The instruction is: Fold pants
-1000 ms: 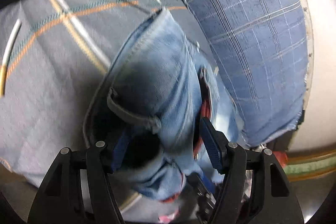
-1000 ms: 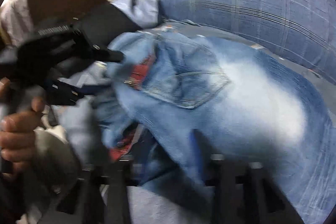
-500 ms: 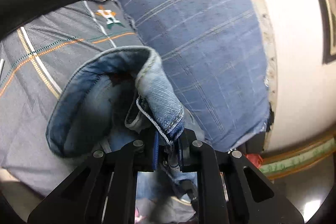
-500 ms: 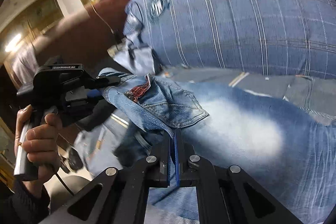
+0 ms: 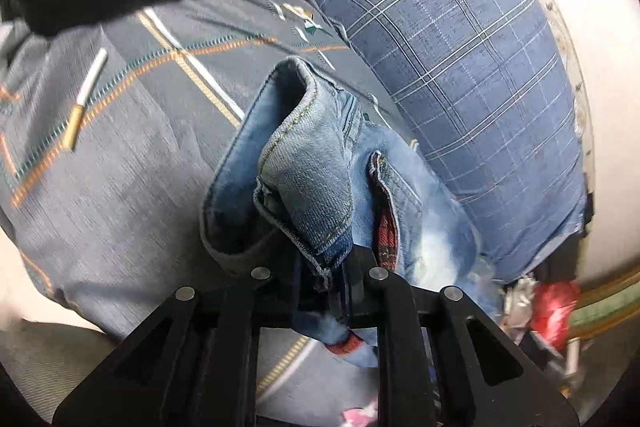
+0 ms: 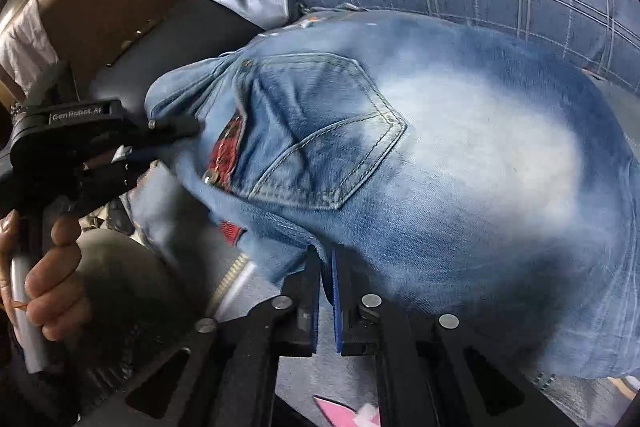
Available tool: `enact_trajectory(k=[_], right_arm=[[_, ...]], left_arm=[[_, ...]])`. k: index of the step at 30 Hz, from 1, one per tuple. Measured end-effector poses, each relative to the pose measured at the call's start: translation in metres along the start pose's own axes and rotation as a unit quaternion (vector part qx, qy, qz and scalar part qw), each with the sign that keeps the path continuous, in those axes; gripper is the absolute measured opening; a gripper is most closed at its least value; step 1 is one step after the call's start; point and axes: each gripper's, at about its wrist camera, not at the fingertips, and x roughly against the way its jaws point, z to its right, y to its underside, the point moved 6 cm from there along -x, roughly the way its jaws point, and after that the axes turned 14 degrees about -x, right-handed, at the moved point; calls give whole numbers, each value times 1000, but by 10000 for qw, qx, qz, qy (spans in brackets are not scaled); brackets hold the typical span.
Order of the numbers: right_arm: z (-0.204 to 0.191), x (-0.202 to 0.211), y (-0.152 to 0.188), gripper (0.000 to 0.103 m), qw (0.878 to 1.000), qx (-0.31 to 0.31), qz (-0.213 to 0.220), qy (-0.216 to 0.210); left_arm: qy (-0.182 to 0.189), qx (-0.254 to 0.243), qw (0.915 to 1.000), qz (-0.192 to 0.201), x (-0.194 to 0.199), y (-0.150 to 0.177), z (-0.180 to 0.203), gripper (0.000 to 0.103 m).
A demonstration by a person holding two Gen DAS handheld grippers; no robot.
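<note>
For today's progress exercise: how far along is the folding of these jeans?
Done: both grips are set, the left gripper and right gripper each shut on the jeans near the waistband. In hand: the denim held bunched above the bedsheet. Left: no neat fold is visible yet.

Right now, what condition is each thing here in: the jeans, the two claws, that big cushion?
Jeans: bunched, unfolded, back pocket up, pinched at two spots.
Left gripper: shut on the waistband.
Right gripper: shut on a denim edge.
Cushion: lying behind the jeans.
Bedsheet: spread under the jeans.
</note>
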Motion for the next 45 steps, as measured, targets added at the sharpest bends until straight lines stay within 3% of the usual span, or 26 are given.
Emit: enact_trajectory(k=[5,8,10,11,12,13,16,19,22,23,25,26,29,31,32,35,37,38,41,43,45], right_arm=[[4,9,0,10,9992,-162,-130,-340],[16,38,-12,10,9943,-587,290,-843],[35,66,-20,19,9851,-1052,708,-1165],[47,77,-25,30,9803,-1266,892,-1228],[56,87,-26,44,9756,-1443,1063,-1271],[66,97,-28,49,9700,-1621,1250,-1314],[104,138,-33,53,9479,-2187,1950,-1246],[143,177,-34,60,9254,-2639,2500,-1076],[184,216,-23,61,8980,-3100,2965,-983],[195,227,-19,61,8904,-3247,3045,-944],[230,246,-6,61,8640,-3772,3273,-648],[256,257,10,61,8398,-4189,3437,-349],[298,256,34,61,8084,-4843,3344,-74],[315,252,46,58,7940,-5141,3240,-160],[326,250,56,57,7805,-5366,3205,-138],[346,255,70,57,7673,-5570,3178,-73],[354,258,78,57,7571,-5671,3244,-46],[361,258,85,57,7431,-5812,3316,-84],[374,259,100,57,7190,-6083,3354,-217],[377,257,100,56,7189,-6109,3305,-267],[379,256,101,56,7192,-6104,3302,-335]], left_arm=[[168,296,9989,-313,-3,5,-11,27],[285,246,9991,-176,13,9,-7,30],[341,105,9993,92,27,12,-3,35],[357,-43,9990,268,35,13,2,41],[384,-228,9981,435,40,13,11,56],[442,-505,9958,625,48,14,26,61],[609,-1288,9873,704,52,21,72,62],[662,-2156,9727,552,43,39,128,62],[865,-3000,9494,332,23,67,191,62],[933,-3309,9388,222,14,79,214,62],[998,-3905,9152,-7,-6,104,253,62],[1016,-4210,9013,-104,-18,117,272,62],[1061,-4953,8616,-328,-51,153,319,62],[1164,-5372,8335,-554,-74,177,344,62],[1200,-5615,8158,-691,-87,192,356,62],[1080,-6112,7797,-831,-119,220,380,62],[1042,-6287,7655,-887,-138,229,393,62],[1026,-6374,7579,-933,-147,233,399,62],[939,-6500,7454,-1142,-172,246,413,62],[979,-6577,7356,-1292,-184,254,419,62],[921,-6667,7301,-1181,-192,256,426,62]])
